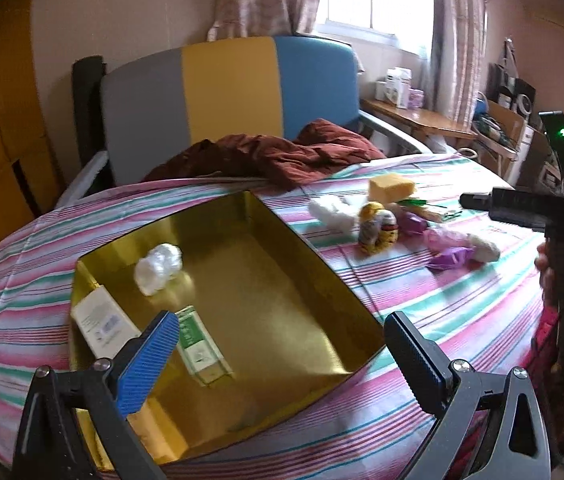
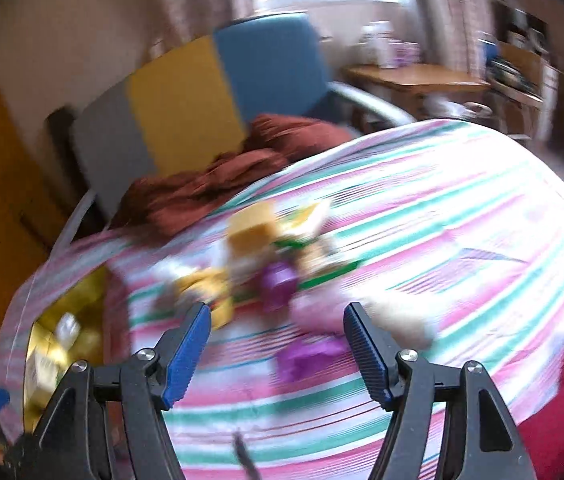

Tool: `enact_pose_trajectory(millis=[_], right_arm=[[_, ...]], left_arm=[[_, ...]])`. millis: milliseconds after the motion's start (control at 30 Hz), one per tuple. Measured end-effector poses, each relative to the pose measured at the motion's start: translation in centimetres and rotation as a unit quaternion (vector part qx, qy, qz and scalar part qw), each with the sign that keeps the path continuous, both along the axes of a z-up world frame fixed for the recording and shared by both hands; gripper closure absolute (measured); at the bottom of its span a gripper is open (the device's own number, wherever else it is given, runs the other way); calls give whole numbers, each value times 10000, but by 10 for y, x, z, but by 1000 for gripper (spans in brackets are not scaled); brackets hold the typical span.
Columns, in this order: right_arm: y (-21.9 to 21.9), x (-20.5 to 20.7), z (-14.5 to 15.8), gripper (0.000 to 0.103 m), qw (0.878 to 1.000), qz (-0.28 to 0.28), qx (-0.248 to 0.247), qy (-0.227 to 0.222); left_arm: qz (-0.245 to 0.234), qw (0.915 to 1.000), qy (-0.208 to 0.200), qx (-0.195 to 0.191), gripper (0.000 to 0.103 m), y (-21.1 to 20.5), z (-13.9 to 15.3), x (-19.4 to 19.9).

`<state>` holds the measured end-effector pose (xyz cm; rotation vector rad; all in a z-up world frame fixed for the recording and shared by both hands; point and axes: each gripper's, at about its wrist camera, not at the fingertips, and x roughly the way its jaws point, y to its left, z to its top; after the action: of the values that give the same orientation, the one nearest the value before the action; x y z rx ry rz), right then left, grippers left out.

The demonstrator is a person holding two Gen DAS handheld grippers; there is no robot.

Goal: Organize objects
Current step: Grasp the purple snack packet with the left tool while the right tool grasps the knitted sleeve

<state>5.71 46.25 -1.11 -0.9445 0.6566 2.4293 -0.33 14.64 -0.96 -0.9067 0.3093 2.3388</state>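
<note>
A: Nearest, what is seen of the left tongs [image 1: 280,336]?

B: They are spread wide, nothing held, above the shiny gold rectangular box [image 1: 346,276] on the pink-and-green striped worktop cloth [image 1: 462,304]. Inside are seen a green-and-white carton [image 1: 200,346], a white flat carton [image 1: 102,326] and a crumpled white plastic wad [image 1: 158,262].

A: And the right tongs [image 2: 276,350]?

B: Also parted and empty, over blurred clutter: a purple wrapper [image 2: 306,356]. Beyond, a yellow sponge block [image 1: 392,187] and a crumpled maroon cloth [image 1: 266,156] are found.
</note>
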Motion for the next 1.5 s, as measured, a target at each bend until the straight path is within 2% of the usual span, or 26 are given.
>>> enact_pose_trajectory(millis=[167,333,433,633,700,800,900,1200,1400,1467,1500], right_arm=[[50,20,-10,31,9966,-769,-296,29],[76,33,-33,30,9872,-1120,-1114,232],[77,36,-33,29,9859,-1091,-1201,408],[78,38,-36,29,9824,-975,-1470,612],[79,40,-36,28,9814,-945,-1532,664],[80,39,-38,28,9803,-903,-1609,702],[81,39,-39,28,9793,-920,-1660,704],[92,38,-57,28,9705,-1414,-1938,220],[99,35,-69,28,9656,-1566,-2076,-86],[100,31,-72,28,9651,-1546,-2105,-214],[101,28,-75,28,9649,-1550,-2093,-342]], left_arm=[[-249,9990,-361,-7,0,21,-7,-3],[-636,9976,-243,-145,0,50,-5,6],[-911,9954,-186,-233,0,73,-4,9],[-1423,9888,-359,-282,1,124,-13,11],[-1551,9865,-425,-301,3,141,-18,10],[-1703,9826,-681,-293,13,163,-27,5],[-1793,9795,-887,-236,14,181,-34,0],[-2081,9703,-1195,-293,17,231,-57,-17],[-2223,9609,-1605,-374,33,261,-80,-29],[-2256,9580,-1720,-407,42,268,-87,-31],[-2286,9562,-1779,-416,42,271,-91,-31]])
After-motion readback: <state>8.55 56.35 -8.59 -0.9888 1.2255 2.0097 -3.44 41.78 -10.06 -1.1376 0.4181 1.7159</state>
